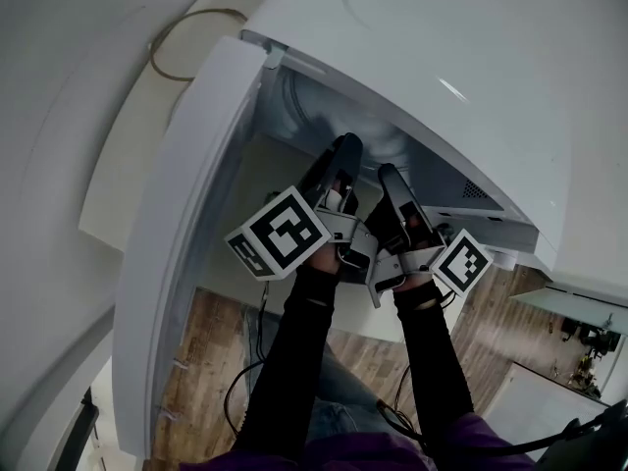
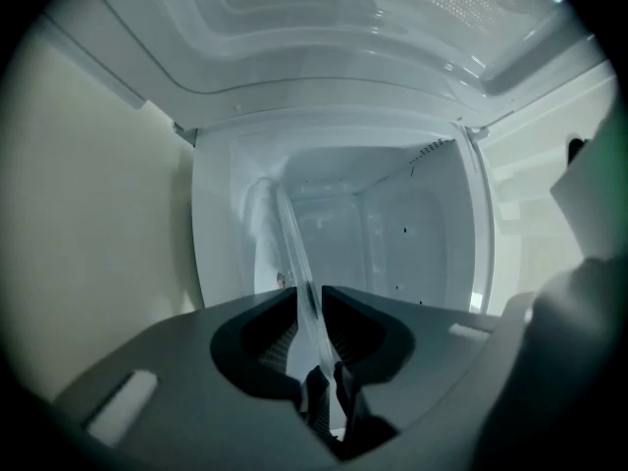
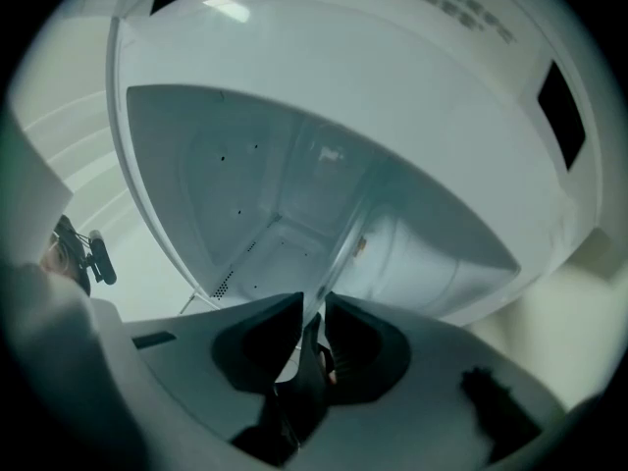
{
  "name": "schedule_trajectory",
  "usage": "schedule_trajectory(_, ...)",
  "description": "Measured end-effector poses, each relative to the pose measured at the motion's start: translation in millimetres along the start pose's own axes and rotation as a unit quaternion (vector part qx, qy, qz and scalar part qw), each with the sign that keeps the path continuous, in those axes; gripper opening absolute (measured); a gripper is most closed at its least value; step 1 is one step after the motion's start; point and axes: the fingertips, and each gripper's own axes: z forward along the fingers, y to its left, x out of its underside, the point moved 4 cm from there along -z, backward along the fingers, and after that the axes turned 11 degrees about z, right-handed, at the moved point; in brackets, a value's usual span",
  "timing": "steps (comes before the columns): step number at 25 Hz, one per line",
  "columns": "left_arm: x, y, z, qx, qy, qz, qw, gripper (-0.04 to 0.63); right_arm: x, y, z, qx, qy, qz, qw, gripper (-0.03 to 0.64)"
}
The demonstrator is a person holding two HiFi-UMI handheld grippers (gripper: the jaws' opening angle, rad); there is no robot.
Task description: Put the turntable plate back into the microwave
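1. The left claw is narrowed onto the near rim of the turntable plate, pads pressing on both faces. The right claw grips the same rim in the same way, a little further to the right.
2. The plate shows edge-on in both gripper views. Its near rim is in the claws at the mouth of the microwave and its far part reaches into the cavity. It does not look seated on the cavity floor yet.
3. Handling, as I judge it: clear glass, so stiff, slick under the pads and easy to chip or shatter. It is probably weighty for its thinness.
4. The rim is the only sensible place to hold it, at two spots set apart as now, with the pads well over the edge. A one-sided hold would likely let it tip or slide out.
5. It should go down gently, since a knock on the cavity wall or a drop could break it.
6. Counts of the task's things: one plate and one microwave.
7. Counts of the rest: one door swung open on the left, two claws, two marker cubes, one on each claw, and two arms in dark sleeves reaching in from the near side.
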Motion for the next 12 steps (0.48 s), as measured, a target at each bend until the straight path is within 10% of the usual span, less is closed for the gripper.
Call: schedule_trajectory(12,4,7,-23,-0.005,0.013,-0.011,0.9998,0.080,-2,-9,3,0.022,-0.007,0.007,1.000,0.075)
